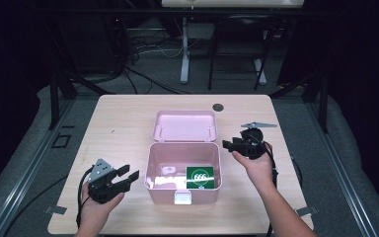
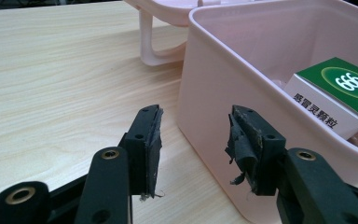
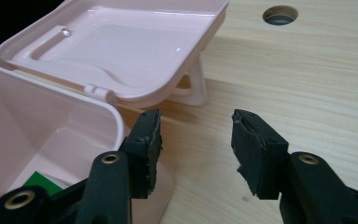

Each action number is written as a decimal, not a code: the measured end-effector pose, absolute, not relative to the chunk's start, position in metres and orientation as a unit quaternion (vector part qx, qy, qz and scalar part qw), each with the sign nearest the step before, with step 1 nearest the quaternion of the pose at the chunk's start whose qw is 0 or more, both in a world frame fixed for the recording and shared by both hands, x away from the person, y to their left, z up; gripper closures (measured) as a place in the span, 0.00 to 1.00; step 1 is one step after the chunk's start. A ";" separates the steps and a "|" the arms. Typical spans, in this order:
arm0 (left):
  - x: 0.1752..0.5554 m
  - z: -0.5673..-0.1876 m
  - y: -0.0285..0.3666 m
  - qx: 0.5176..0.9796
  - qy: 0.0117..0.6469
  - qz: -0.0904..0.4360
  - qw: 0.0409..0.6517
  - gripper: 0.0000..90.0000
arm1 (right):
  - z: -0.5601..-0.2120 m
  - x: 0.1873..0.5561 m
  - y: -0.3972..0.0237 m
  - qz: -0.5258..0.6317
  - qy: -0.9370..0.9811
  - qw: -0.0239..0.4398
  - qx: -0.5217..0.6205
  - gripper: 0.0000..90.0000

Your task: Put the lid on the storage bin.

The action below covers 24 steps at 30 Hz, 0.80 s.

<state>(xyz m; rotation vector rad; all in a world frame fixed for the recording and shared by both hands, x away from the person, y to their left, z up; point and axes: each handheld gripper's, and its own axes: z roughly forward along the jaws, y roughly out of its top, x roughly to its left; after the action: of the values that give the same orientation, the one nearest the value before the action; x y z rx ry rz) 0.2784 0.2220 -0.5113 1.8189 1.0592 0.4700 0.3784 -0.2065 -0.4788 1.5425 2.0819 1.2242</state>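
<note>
With both sets of fingers apart and empty, I flank the box (image 1: 183, 173): left gripper (image 1: 127, 176) beside its wall, right gripper (image 1: 229, 144) nearer the lid (image 1: 185, 125), ready to close it.

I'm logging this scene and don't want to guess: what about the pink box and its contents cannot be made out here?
- Green packet: in the left gripper view the picture edge and the pink box wall cut it off; in the right gripper view the left jaw hides most of it.
- Packet print: too small in the high view.
- Pale spot on the box floor: blurred in the high view.
- Lid handle: its middle is hidden under the lid.
</note>
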 end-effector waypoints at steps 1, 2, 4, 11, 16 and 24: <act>0.277 -0.511 0.222 0.744 0.432 0.191 0.473 0.59 | -0.478 0.379 -0.206 0.423 0.721 0.135 0.532 0.58; 0.277 -0.511 0.221 0.743 0.431 0.191 0.475 0.59 | -0.477 0.379 -0.205 0.420 0.724 0.135 0.530 0.58; 0.276 -0.509 0.220 0.743 0.430 0.190 0.476 0.59 | -0.475 0.379 -0.203 0.419 0.725 0.135 0.529 0.59; 0.273 -0.505 0.217 0.746 0.421 0.185 0.483 0.60 | -0.466 0.384 -0.198 0.408 0.735 0.142 0.522 0.59; 0.273 -0.501 0.214 0.750 0.414 0.180 0.484 0.60 | -0.456 0.386 -0.196 0.400 0.741 0.146 0.519 0.59; 0.280 -0.484 0.204 0.759 0.403 0.180 0.478 0.62 | -0.444 0.392 -0.191 0.390 0.748 0.154 0.515 0.59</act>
<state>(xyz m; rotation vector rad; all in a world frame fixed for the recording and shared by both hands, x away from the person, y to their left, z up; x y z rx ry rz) 0.2804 0.2036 -0.4842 1.8539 0.9840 0.4396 0.3917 -0.1911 -0.4435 1.4773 2.1436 1.1181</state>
